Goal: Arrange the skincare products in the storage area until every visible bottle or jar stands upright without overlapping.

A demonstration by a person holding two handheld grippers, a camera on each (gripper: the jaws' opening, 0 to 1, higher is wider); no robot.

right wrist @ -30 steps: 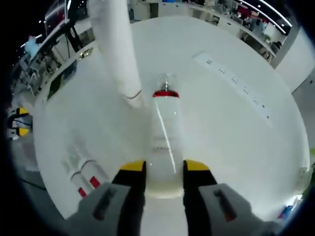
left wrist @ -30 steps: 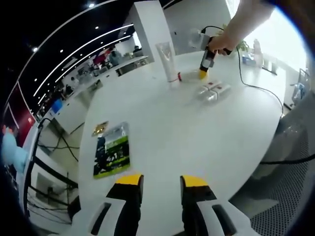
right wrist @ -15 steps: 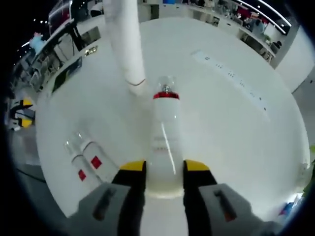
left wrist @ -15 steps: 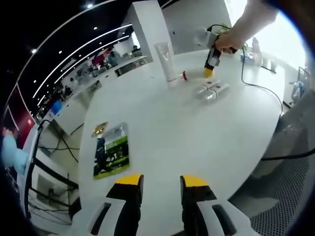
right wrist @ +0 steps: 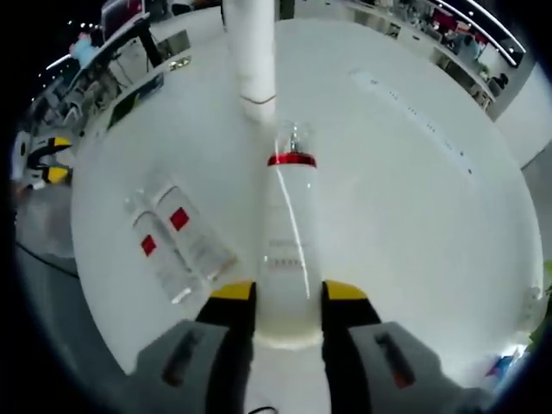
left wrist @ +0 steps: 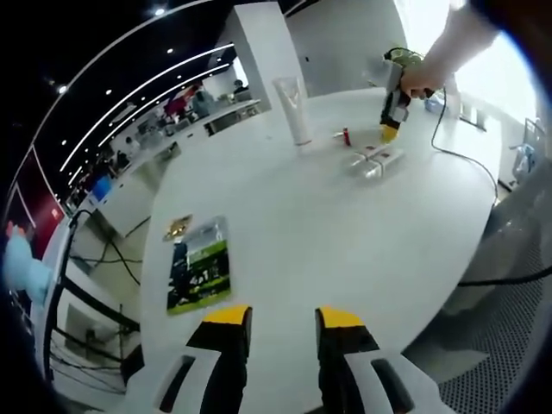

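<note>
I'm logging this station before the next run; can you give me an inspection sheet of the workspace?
Surface: round white table, bare in the middle.
Job's things: white tube stands upright on its cap; clear bottle with red collar held off the table; two clear bottles with red labels lie side by side.
Clutter: green printed packet lies flat near the table edge.
Grippers: right gripper shut on the clear bottle; left gripper open, holding nothing.
Cables: black cable crosses the far table edge.
Surroundings: open office with ceiling light strips.
</note>
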